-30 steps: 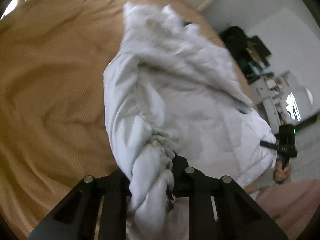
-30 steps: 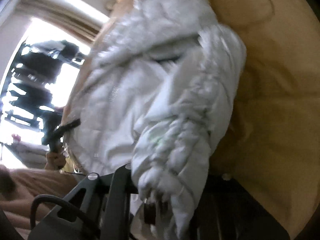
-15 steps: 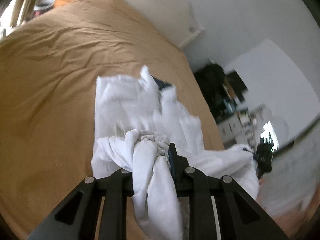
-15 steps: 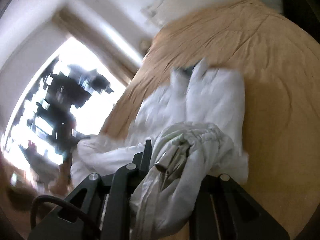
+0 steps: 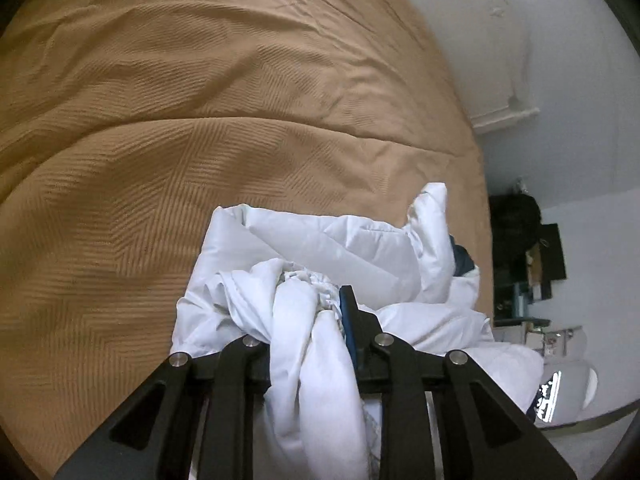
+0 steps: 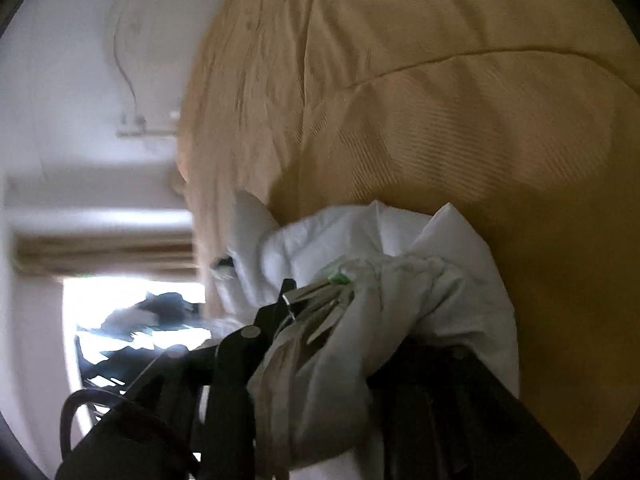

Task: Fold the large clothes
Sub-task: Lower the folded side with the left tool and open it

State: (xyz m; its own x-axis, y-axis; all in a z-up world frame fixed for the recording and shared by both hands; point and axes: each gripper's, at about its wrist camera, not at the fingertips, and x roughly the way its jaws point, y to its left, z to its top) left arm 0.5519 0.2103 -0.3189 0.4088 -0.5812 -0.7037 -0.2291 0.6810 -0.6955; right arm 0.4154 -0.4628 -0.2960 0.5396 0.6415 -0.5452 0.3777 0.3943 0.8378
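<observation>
A large white padded garment [image 5: 320,248] lies bunched near the edge of a bed covered with a tan bedspread [image 5: 180,120]. My left gripper [image 5: 308,300] is shut on a gathered elastic hem of the garment, and white cloth spills down between its fingers. In the right wrist view the same garment [image 6: 400,248] shows, with the bedspread [image 6: 440,100] beyond it. My right gripper [image 6: 348,292] is shut on another bunched part of the garment that carries a small green tag; its right finger is hidden under cloth.
A white wall [image 5: 560,80] and dark cluttered shelving [image 5: 524,264] stand beyond the bed's right side. In the right wrist view a bright window [image 6: 132,320] with dark objects before it lies to the left, past the bed's edge.
Both grippers have carried their handfuls of the garment forward over the bed. The garment, spread out a second ago, is now doubled into a shorter heap. The other gripper no longer shows in either view.
</observation>
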